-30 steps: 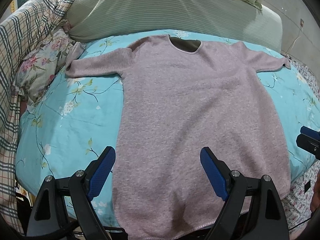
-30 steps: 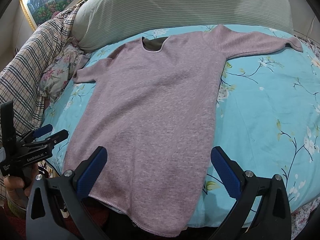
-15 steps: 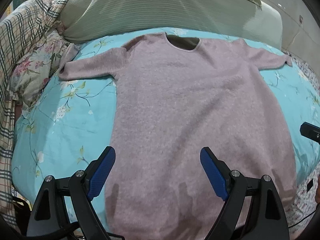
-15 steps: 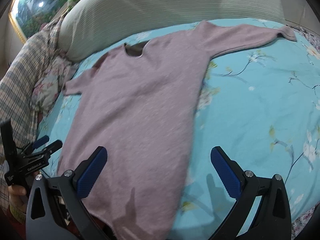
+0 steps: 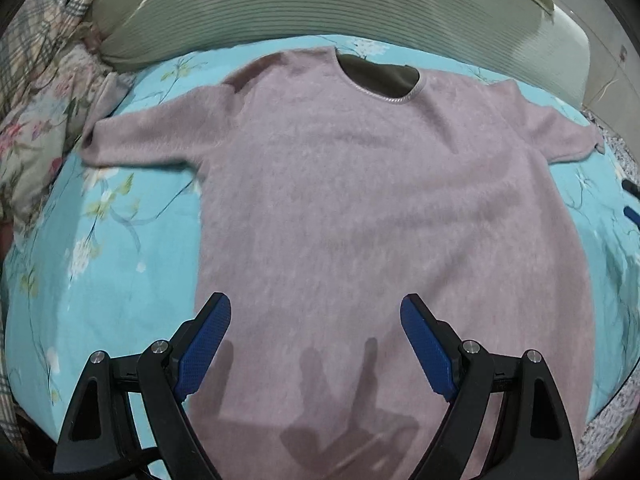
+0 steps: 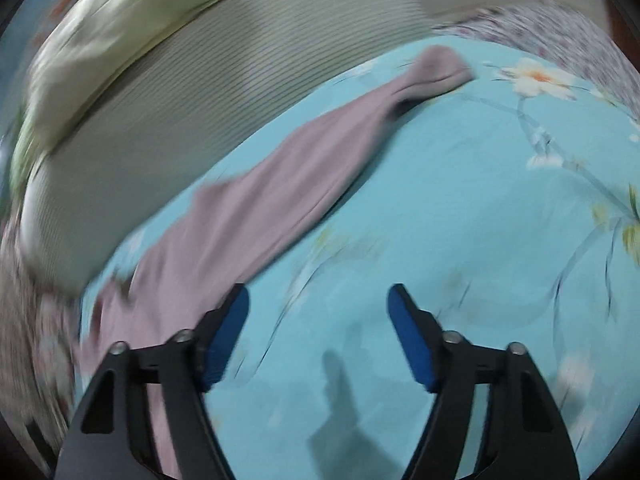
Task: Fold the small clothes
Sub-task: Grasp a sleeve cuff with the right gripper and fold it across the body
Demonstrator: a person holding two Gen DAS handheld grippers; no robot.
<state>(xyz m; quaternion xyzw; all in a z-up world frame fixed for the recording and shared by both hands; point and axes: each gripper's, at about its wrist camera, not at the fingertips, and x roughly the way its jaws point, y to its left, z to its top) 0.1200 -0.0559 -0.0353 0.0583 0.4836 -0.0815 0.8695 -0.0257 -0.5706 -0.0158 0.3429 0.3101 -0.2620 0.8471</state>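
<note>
Two grippers are working over one pink garment point(image 5: 360, 200), which is lying flat and face up on the turquoise floral bed sheet point(image 5: 120, 260), neckline toward the striped pillow point(image 5: 320, 8) and both sleeves spread outward. No fold has been made yet.

The left gripper point(image 5: 316, 344) is now hanging over the lower body of the garment, closer to the cloth than a second ago, when the hem was showing below it. Its blue fingers point(image 5: 204, 340) are spread wide and are holding nothing; their shadow is falling on the fabric just below.

The right gripper point(image 6: 318, 332) has been swinging away from the hem toward the garment's right sleeve point(image 6: 300, 168), and this view is blurring with the motion. The sleeve is now running diagonally up from the left finger to its cuff point(image 6: 440, 64), while the gap between the fingers is lying over bare sheet. These fingers are also spread apart and empty.

Judgement: the operator is probably abandoning a hem-first fold and is preparing to take the right sleeve and fold it inward across the body. The right gripper is still needing to shift leftward onto the sleeve before closing.
</note>
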